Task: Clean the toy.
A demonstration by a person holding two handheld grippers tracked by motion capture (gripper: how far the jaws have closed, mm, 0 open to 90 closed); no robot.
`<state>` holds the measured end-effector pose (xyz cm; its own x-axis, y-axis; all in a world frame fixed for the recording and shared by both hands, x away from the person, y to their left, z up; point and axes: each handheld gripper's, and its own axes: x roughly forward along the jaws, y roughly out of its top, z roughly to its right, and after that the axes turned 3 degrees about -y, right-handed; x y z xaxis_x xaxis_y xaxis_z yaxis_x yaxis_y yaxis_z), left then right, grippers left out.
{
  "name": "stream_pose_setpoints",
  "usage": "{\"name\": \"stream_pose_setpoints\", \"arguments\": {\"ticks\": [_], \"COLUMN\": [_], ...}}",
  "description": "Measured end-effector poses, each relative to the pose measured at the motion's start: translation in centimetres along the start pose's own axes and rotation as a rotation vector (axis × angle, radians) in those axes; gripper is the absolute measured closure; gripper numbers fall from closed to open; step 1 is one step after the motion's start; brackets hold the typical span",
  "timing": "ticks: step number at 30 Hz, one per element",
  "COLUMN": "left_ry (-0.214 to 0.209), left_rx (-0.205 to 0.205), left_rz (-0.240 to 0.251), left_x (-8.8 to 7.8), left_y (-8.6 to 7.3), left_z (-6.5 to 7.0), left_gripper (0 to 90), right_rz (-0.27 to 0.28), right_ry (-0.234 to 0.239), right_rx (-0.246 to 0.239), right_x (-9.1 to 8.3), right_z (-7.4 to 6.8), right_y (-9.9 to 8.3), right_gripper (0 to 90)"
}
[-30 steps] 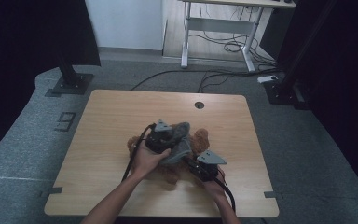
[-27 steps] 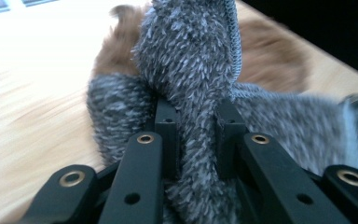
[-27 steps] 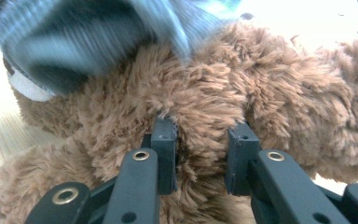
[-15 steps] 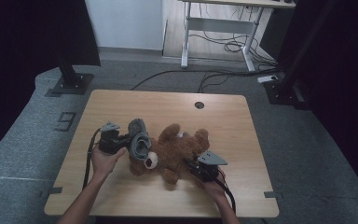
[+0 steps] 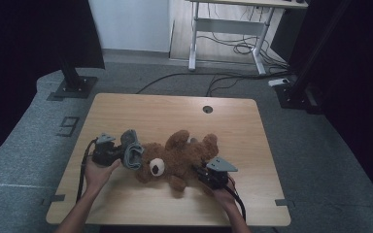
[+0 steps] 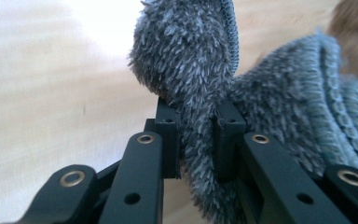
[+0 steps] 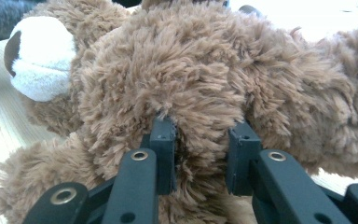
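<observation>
While the right gripper (image 5: 205, 174) pins the teddy bear (image 5: 175, 158) to the bench (image 5: 175, 109) — its fingers (image 7: 163, 140) sunk in brown fur, clamped on the body — the left gripper (image 5: 121, 154) holds a grey cloth (image 5: 132, 150), fingers (image 6: 168, 135) closed on a fold of it. Cloth sits just beyond the left fingertips, touching the bear's head. Step looks like wiping the bear w/ the cloth. Next move prob. needs the cloth dragged across the fur, right grip kept firm.

hidden: right tool (image 5: 205, 173) tips in teddy bear (image 5: 177, 158) fur | cut off: grey cloth (image 6: 223, 74) top edge | blurred: desk (image 6: 51, 93)
</observation>
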<state>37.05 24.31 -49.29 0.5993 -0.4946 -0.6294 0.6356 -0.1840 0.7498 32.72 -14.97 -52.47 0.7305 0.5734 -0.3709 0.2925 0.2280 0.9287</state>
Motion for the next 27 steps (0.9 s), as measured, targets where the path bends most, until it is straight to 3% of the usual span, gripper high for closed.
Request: {"name": "stream_pose_setpoints", "arguments": {"ticks": [2, 5, 6, 8, 11, 13, 16, 17, 18, 20, 21, 22, 25, 27], "left_ry": [0.002, -0.014, -0.033, -0.038, -0.072, -0.088, -0.106, -0.123, -0.123, -0.159, -0.159, -0.164, -0.168, -0.192], "left_rx": [0.003, -0.007, -0.014, -0.005, 0.040, 0.082, 0.134, 0.143, 0.143, 0.144, 0.144, 0.148, 0.135, 0.109], "left_rz": [-0.037, -0.028, 0.020, 0.047, 0.110, 0.118, 0.098, 0.080, 0.080, 0.024, 0.024, -0.020, -0.031, -0.029], "left_x": [0.5, 0.5, -0.5, -1.0, -2.3, -2.2, -0.6, 1.1, 1.1, 3.6, 3.6, 5.2, 6.0, 6.1], "left_y": [-0.7, -0.6, 0.4, 1.1, 3.6, 5.2, 7.2, 8.2, 8.2, 8.7, 8.7, 8.3, 7.5, 6.9], "left_z": [-0.2, -0.1, 0.2, 0.6, 2.5, 4.1, 6.5, 7.7, 7.7, 9.0, 9.0, 9.6, 9.6, 9.1], "left_gripper": [75.9, 76.0, 76.1, 76.1, 76.0, 75.9, 75.8, 75.7, 75.7, 75.6, 75.6, 75.6, 75.7, 76.3], "right_rz": [-0.004, -0.002, -0.003, -0.004, -0.002, -0.002, -0.001, -0.001, -0.001, 0.002, 0.002, 0.004, 0.005, 0.005], "right_ry": [0.002, 0.003, 0.003, 0.005, 0.008, 0.007, 0.006, 0.007, 0.007, 0.012, 0.012, 0.014, 0.015, 0.027], "right_rx": [0.004, 0.005, 0.008, 0.009, 0.008, 0.007, 0.007, 0.007, 0.007, 0.005, 0.005, 0.005, 0.001, 0.006], "right_x": [0.0, 0.0, 0.0, 0.0, 0.1, 0.1, 0.0, 0.0, 0.0, 0.0, 0.0, -0.1, -0.2, -0.4], "right_z": [0.1, 0.1, 0.1, 0.2, 0.2, 0.2, 0.2, 0.2, 0.2, 0.2, 0.2, 0.3, 0.3, 0.5], "right_y": [0.0, 0.0, 0.0, 0.0, 0.0, 0.0, 0.0, 0.0, 0.0, 0.0, 0.0, 0.0, 0.0, 0.0], "right_gripper": [69.4, 69.4, 69.4, 69.4, 69.4, 69.3, 69.1, 68.9, 68.9, 68.1, 68.1, 66.0, 62.7, 57.0]}}
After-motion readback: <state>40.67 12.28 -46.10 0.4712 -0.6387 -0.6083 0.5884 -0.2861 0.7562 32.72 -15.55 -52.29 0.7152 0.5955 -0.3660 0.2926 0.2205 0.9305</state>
